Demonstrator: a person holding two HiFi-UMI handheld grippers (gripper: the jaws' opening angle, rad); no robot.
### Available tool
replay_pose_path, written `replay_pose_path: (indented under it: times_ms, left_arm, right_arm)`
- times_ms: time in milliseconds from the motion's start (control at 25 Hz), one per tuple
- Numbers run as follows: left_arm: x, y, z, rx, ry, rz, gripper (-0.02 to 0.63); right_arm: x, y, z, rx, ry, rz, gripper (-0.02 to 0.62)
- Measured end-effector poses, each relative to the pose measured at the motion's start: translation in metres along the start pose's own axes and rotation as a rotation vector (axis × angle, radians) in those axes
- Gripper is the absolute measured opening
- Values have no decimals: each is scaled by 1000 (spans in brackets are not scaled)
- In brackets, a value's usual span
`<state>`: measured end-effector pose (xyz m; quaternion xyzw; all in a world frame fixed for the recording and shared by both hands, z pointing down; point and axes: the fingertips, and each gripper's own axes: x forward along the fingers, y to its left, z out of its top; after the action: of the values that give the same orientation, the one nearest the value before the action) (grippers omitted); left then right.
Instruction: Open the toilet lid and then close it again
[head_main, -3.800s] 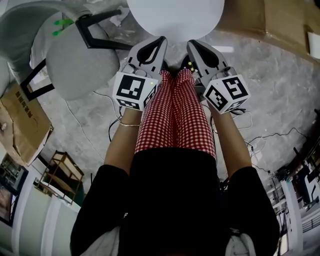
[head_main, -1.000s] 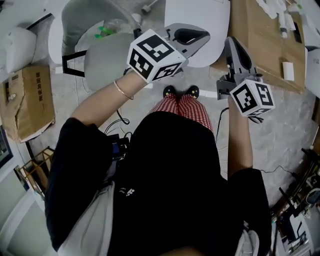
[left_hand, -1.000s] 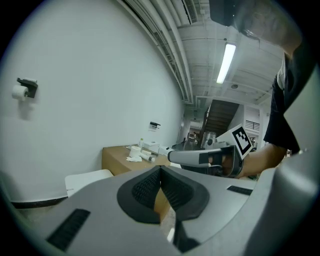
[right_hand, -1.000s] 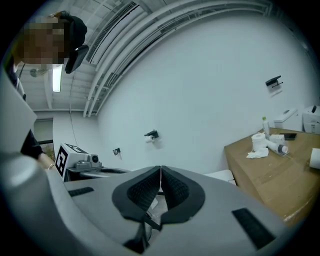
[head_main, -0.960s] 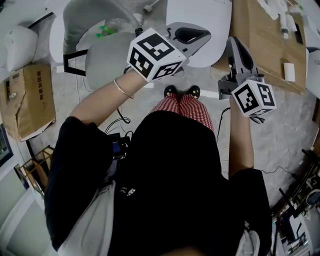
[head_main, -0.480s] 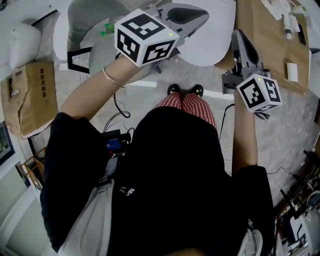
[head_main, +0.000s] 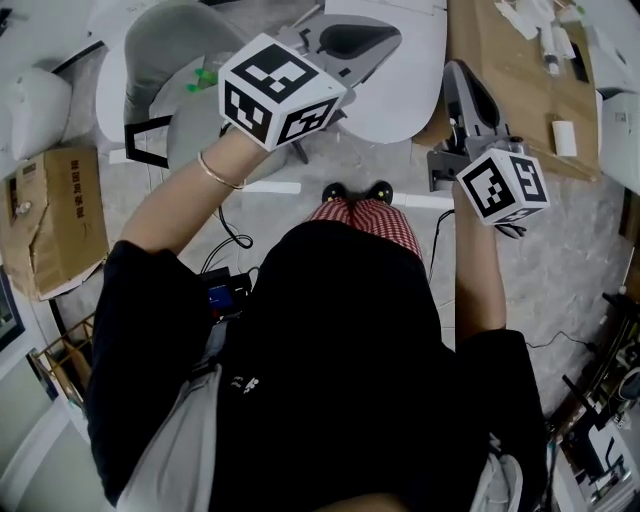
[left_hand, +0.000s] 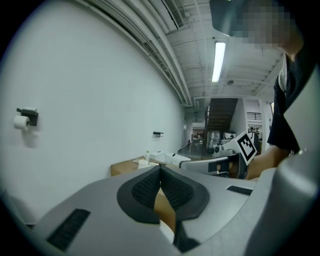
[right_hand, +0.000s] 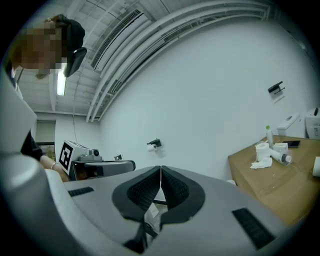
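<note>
Grippers, two, mine: left gripper (left_hand: 160, 172) and right gripper (right_hand: 160, 170), each with jaws pressed together on nothing. Both are raised toward the wall (right_hand: 200, 90), well above the toilet, clear of it, I judge, since no grip is wanted now. Toilet lid (head_main: 400, 100): white, smooth, rounded, apparently lying shut, ahead of my shoes (head_main: 355, 190), between chair (head_main: 200, 120) and cardboard (head_main: 510, 110).

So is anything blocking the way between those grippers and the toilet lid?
Nothing visible does. The left gripper and right gripper, both shut and empty, are held up near the white toilet lid; the grey chair stands off to one side.
</note>
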<state>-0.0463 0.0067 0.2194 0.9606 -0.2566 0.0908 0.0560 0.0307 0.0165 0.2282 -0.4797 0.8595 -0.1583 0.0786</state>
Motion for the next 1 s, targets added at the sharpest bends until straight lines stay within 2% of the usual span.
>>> replay_pose_path:
  times_ms: [360,1000]
  left_arm:
    - [6,-22,17,32,-45,-22,3]
    - [5,-54,27,34,-88,-32,3]
  right_arm:
    - [-18,9,26,-52,-33,6,20]
    - [-51,22,58,-124,-84,3,20]
